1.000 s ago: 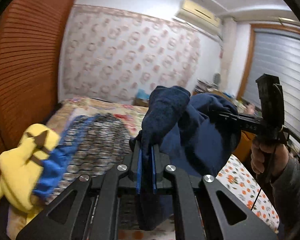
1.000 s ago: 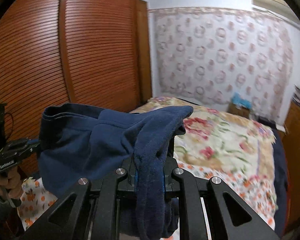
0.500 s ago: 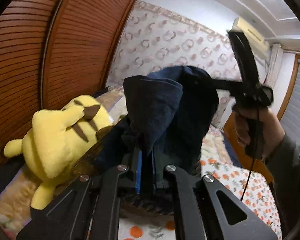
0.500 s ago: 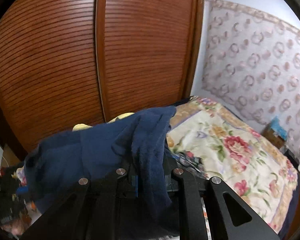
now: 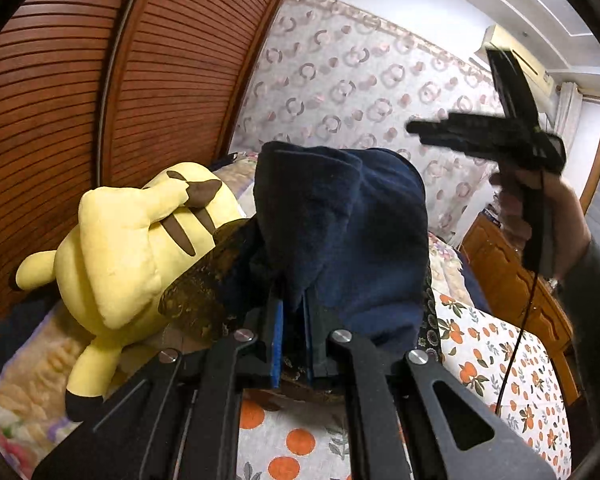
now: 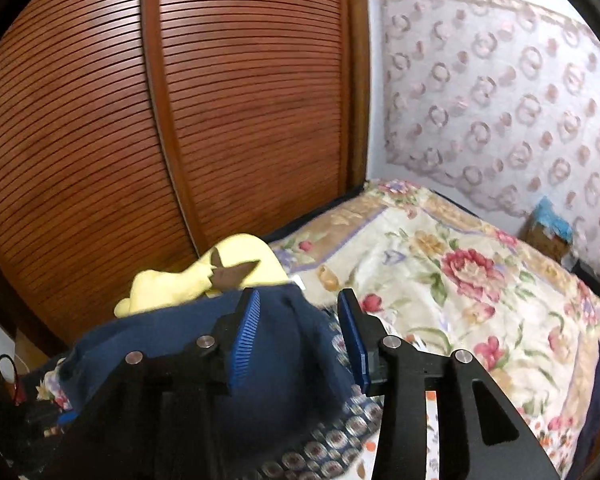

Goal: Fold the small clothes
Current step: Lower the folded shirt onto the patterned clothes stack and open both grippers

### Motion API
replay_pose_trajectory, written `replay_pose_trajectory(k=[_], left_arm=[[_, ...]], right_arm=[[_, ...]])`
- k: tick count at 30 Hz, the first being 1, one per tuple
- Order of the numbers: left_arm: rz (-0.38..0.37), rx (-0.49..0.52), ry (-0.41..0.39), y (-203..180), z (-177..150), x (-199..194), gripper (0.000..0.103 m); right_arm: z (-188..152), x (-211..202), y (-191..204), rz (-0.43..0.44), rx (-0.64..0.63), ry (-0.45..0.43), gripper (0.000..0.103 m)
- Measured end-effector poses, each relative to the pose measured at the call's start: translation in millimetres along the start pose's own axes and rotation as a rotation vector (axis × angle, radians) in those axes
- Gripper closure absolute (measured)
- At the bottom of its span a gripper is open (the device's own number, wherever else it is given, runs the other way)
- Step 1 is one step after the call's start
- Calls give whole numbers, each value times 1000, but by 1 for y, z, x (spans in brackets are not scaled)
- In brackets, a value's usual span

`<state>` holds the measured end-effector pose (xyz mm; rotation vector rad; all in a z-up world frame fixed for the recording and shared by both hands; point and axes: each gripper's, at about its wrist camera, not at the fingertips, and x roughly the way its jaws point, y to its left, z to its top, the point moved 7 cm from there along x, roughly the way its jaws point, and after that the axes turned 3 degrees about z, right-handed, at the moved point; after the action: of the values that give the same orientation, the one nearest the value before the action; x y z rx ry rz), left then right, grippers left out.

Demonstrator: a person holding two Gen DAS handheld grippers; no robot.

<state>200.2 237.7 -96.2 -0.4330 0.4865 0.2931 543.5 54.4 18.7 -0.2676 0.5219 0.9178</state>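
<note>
Pinching the navy garment (image 5: 340,232) at frame centre, the left gripper (image 5: 292,344) is clamped on a fold that drapes over its tips beside the yellow plush (image 5: 128,248). The right gripper (image 6: 300,344) has just been opening; its blue pads (image 6: 246,336) stand apart, cloth lying loose between them, low in frame.

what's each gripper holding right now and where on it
Left gripper pinches the navy garment by a bunched fold. Right gripper has just opened; it holds nothing.
</note>
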Motion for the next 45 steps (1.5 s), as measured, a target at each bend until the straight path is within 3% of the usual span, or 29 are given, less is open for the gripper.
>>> replay_pose_trajectory(k=[8,12,17,21,22,24,25,27,29,33,36,37,39,41,43,45], left_arm=[[11,-6,-5,3,3,-2,94],[17,4,-7,1,3,-3,94],[18,-1,-9,1,2,-2,94],[22,0,-8,1,2,-2,94],[24,2,-7,2,2,-2,94],[25,1,-4,3,2,-2,94],[26,3,-3,3,2,-2,94],[26,1,1,4,1,-1,94],[27,-2,3,5,1,-2,94],[29,23,5,1,4,-6,94],[26,9,-5,5,10,-12,83],[23,2,-19,6,13,-15,73],[15,7,-65,7,24,-25,58],[20,40,-98,4,33,-29,51],[33,72,-99,2,41,-27,48],[63,94,-95,2,47,-23,48]], right_arm=[[-42,25,-22,46,92,92,61],[-45,23,-27,66,77,117,61],[-58,11,-21,23,16,164,61],[-55,25,-11,-18,-20,187,61],[-52,29,-10,-18,-23,180,63],[-41,33,-4,-10,-38,143,86],[-32,33,-4,-39,-57,103,102],[-15,30,-15,-132,-21,23,103],[1,23,-34,-243,66,-46,103],[9,28,-33,-213,92,-40,103],[9,27,-18,-143,76,-60,103],[10,26,-11,-132,71,-68,103],[9,20,-1,-106,60,-87,97],[9,18,14,-43,44,-101,77],[3,24,20,6,46,-75,66],[-3,34,22,13,43,-39,66]])
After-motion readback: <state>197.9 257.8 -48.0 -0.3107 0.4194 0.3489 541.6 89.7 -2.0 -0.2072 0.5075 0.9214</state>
